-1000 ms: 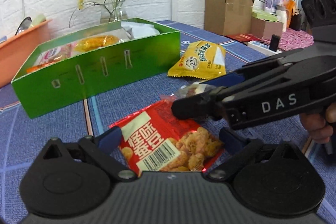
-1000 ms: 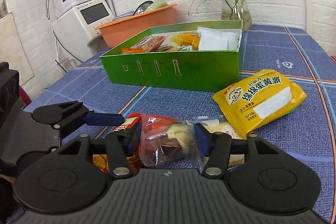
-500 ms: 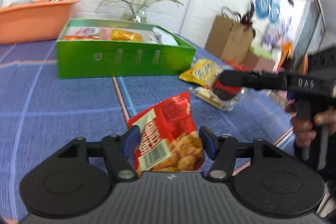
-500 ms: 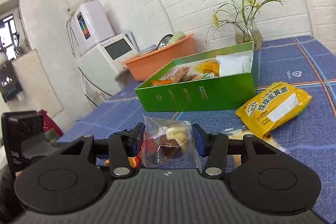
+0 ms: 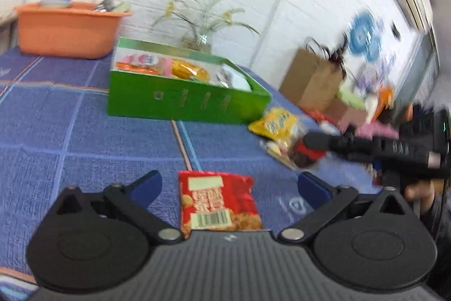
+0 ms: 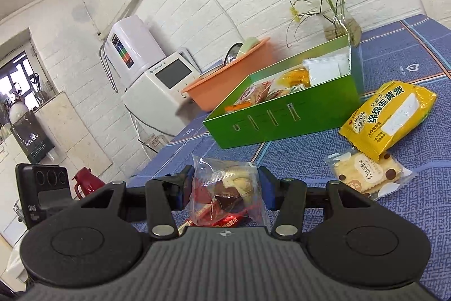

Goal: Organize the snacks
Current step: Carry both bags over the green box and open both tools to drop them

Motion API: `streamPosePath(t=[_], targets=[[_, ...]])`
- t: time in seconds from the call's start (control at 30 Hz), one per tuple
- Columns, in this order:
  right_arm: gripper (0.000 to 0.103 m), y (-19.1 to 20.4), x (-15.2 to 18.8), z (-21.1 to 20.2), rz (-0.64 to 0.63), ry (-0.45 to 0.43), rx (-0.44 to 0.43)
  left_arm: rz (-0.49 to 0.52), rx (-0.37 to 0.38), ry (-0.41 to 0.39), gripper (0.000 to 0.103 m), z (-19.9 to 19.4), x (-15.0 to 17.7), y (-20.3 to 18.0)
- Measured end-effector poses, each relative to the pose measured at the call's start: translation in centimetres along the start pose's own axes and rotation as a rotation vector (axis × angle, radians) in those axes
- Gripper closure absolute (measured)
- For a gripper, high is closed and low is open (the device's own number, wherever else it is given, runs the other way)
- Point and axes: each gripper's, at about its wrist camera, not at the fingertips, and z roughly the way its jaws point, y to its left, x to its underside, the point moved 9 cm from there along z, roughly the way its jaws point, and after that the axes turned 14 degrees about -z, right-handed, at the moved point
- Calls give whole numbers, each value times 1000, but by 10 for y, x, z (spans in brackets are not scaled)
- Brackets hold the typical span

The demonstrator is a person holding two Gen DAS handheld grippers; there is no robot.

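A clear plastic packet of mixed sweets (image 6: 225, 192) hangs pinched between the blue pads of my right gripper (image 6: 225, 188), lifted off the blue patterned table (image 6: 417, 230) and short of the open green cardboard box (image 6: 284, 126) that already holds several packets. My left gripper (image 5: 229, 188) has just been opening and now stands wide, its jaws well apart on either side of a red foil snack bag with a barcode (image 5: 218, 205). No pad touches the bag, which lies flat on the table, nearer to me than the box.

As I judge it, the risk sits with the clear packet. The jaws hold it by its soft, slippery film across the middle, so a quick swing toward the box could let it slide out or twist and land on the table short of the box's near wall. The red bag is another hazard: left loose under my left jaws, it could be nudged away from the box by a careless pass.

Just beside the box, toward its right corner, lies a yellow egg-pie packet (image 6: 390, 114), overlapping a clear-wrapped square biscuit (image 6: 366, 174) in front of it. Behind the box stand an orange plastic basin (image 6: 234, 81) and a glass vase of yellow flowers (image 6: 341, 24).
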Motion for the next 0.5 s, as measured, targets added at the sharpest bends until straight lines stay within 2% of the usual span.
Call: streamPosePath(t=[0.1,0.17,0.23,0.3,0.37,0.43,0.47,0.5], targets=[[19,-3,1,-2,19,-16,-1,95,-97,111,1,20,10,-7],[19,-6,3,-2,50,-26,-16,173,-229,166,1,38,13,-5],[19,-8,4,-4,79,-32,-31,257,-412,185,0,51,16,0],[19,-9,4,-7,91,-44,-40,288,-503,176,0,59,16,-2],[19,-10,2,-12,98,-62,-43,271,-505,205,0,67,21,-6],[19,-11,0,-16,107,-78,-50,175,-433,262,0,75,27,-7],[19,-12,0,-17,111,-82,-53,113,-401,260,0,77,27,-4],[19,-12,1,-18,114,-82,-54,93,-409,232,0,77,25,-1]])
